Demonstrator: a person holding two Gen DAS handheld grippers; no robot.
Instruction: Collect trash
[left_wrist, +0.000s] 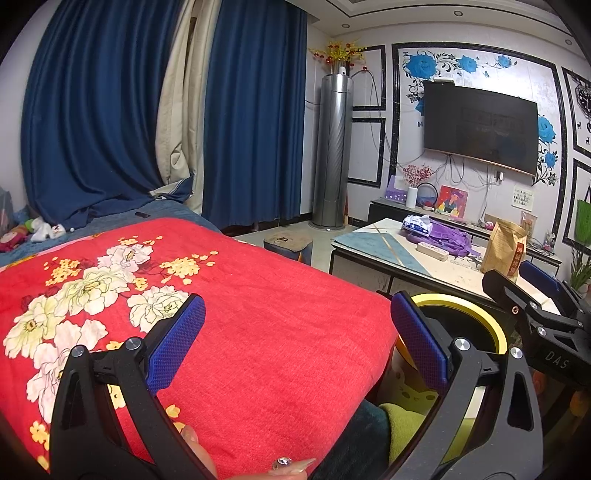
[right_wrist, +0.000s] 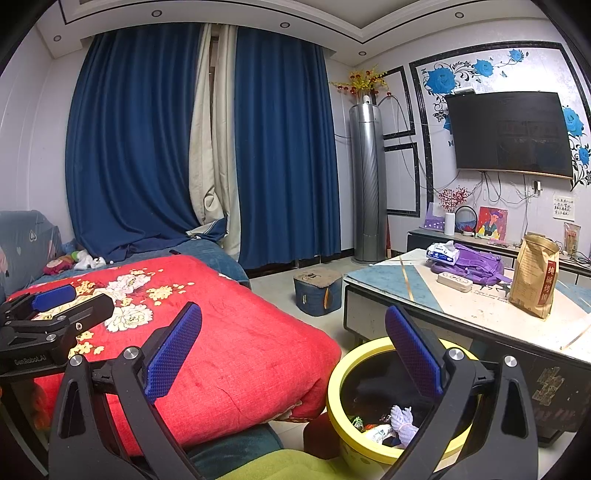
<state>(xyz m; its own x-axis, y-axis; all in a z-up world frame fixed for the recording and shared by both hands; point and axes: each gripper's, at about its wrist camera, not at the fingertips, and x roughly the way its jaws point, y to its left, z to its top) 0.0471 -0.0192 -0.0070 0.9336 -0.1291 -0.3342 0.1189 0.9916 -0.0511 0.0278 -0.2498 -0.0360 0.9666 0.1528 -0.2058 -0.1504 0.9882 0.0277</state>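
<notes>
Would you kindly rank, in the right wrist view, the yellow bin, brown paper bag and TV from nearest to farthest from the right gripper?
1. Yellow bin: on the floor, just below the right gripper.
2. Brown paper bag: on the table, right.
3. TV: far wall, upper right.

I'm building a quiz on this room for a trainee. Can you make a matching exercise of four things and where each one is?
Things:
1. bin
2. brown bag
3. TV
4. stool

Places:
A. mounted on the wall
B. standing on the table
C. on the floor near the curtains
D. on the floor between the red blanket and the table

Pairs: 1-D, 2-B, 3-A, 4-C
</notes>
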